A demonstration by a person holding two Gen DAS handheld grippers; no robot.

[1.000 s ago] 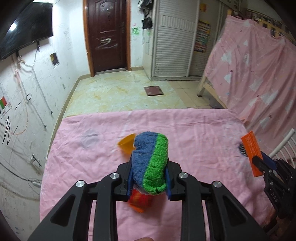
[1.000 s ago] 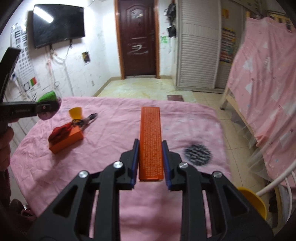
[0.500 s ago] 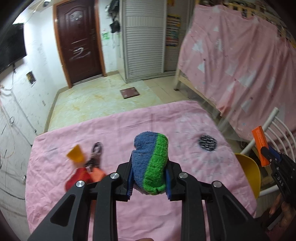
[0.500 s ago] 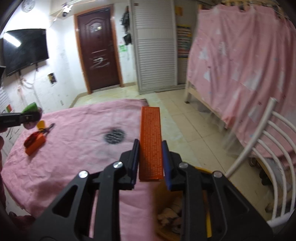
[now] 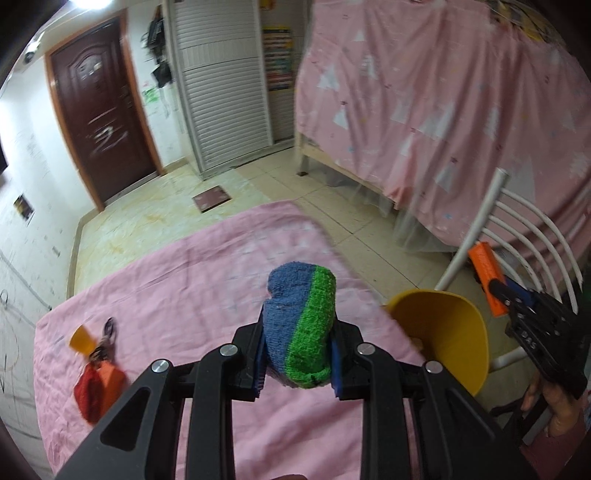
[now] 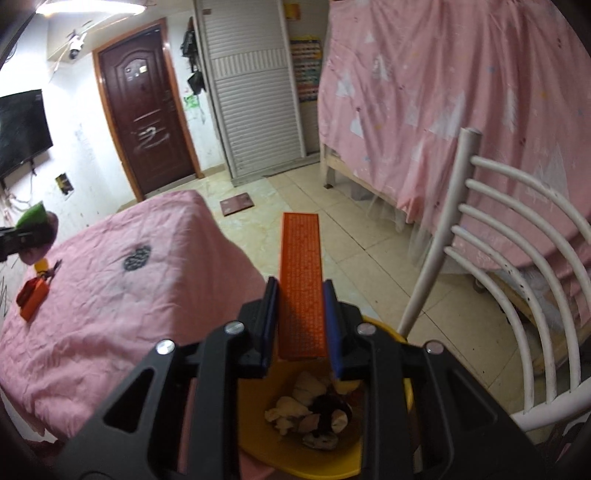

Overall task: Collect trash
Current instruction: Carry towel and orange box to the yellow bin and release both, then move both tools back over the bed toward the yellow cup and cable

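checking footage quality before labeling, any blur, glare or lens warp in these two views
Left wrist view: background smeared by motion blur, the door and cupboard soft, the blue and green cloth in the left gripper sharp. Right wrist view: ceiling light blown out; fisheye bends the white chair; the orange box is crisp.

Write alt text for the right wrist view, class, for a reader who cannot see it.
The right gripper clamps a flat orange box above a yellow bin that holds crumpled scraps. A table under a pink cloth lies left, a white chair right.
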